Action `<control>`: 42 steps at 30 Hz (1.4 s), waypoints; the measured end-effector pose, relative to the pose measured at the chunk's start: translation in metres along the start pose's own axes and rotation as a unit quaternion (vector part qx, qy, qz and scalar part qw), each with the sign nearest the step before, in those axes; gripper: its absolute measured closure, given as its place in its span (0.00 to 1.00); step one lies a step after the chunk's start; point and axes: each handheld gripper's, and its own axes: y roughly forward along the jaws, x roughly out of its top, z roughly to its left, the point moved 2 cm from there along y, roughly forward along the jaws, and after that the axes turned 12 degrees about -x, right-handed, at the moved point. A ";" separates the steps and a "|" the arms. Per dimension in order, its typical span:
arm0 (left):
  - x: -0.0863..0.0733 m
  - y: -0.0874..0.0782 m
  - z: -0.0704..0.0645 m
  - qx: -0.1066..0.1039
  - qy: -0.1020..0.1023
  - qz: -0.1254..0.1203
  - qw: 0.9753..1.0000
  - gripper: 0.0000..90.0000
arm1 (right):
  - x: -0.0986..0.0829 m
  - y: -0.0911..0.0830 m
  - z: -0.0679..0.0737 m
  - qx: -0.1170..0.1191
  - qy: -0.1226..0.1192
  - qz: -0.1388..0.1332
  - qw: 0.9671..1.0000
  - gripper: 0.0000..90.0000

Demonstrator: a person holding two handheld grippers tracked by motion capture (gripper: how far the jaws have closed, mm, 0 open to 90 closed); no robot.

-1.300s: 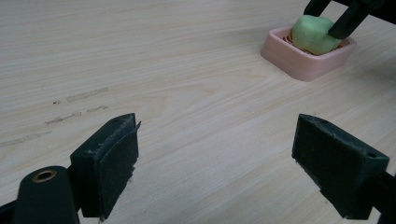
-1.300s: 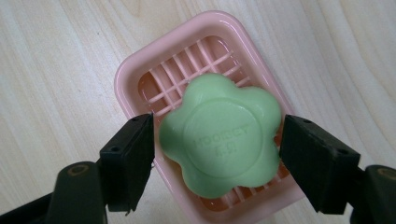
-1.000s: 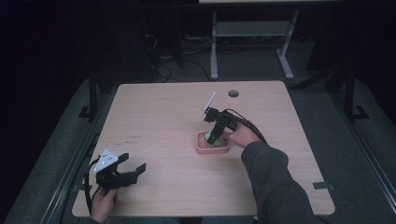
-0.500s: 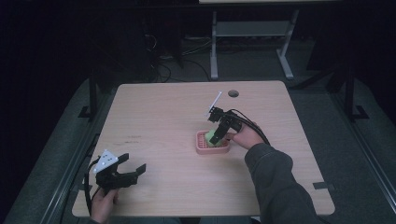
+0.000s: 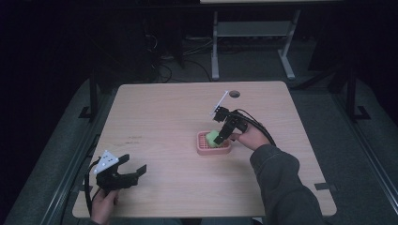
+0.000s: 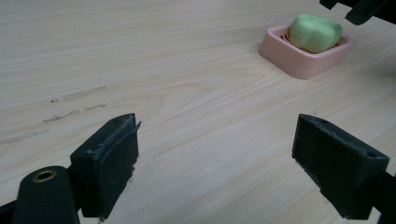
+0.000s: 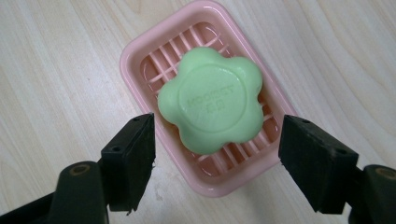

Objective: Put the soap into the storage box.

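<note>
The green flower-shaped soap (image 7: 211,109) lies in the pink soap dish (image 7: 140,58) right of the table (image 5: 159,117) centre. The right gripper (image 7: 215,161) hangs above it, jaws wide, gripping nothing. The left gripper (image 5: 123,173) sits at the near-left corner, jaws wide.

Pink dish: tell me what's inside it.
A green flower-shaped soap lies on the slatted floor of the pink dish. The slats beneath the soap are covered.

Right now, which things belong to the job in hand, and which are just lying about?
In the job:
green flower-shaped soap bar
pink slatted plastic soap dish
right gripper, open above them

Lying about:
left gripper, idle and open
wooden table
</note>
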 end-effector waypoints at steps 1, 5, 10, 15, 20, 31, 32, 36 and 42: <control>0.000 0.000 0.000 0.000 0.000 0.000 1.000 0.16 | -0.001 0.000 0.000 0.000 0.000 0.000 1.000 0.30; 0.000 0.000 0.000 0.000 0.001 0.001 1.000 0.16 | -0.003 -0.002 0.000 -0.001 -0.001 0.002 1.000 0.30; 0.000 0.000 0.000 0.001 0.001 0.002 1.000 0.16 | -0.007 -0.006 -0.002 -0.001 0.000 0.001 1.000 0.30; 0.000 0.000 0.000 0.001 0.002 0.002 1.000 0.16 | -0.011 -0.010 -0.002 -0.002 0.003 -0.001 1.000 0.30; 0.000 0.000 0.000 0.001 0.002 0.002 1.000 0.16 | -0.017 -0.013 -0.004 -0.001 0.006 -0.007 1.000 0.30; 0.000 0.001 -0.001 0.001 0.002 0.003 1.000 0.16 | -0.040 -0.014 -0.008 0.003 0.022 -0.008 1.000 0.30; -0.001 0.001 -0.001 0.001 0.001 0.002 1.000 0.16 | -0.041 -0.014 -0.009 0.003 0.024 -0.009 1.000 0.30; -0.001 0.001 -0.001 0.000 0.003 0.002 1.000 0.16 | -0.048 -0.015 -0.010 0.004 0.027 -0.010 1.000 0.30; -0.001 0.001 -0.001 0.001 0.003 0.003 1.000 0.16 | -0.058 -0.016 -0.011 0.002 0.032 -0.006 0.999 0.30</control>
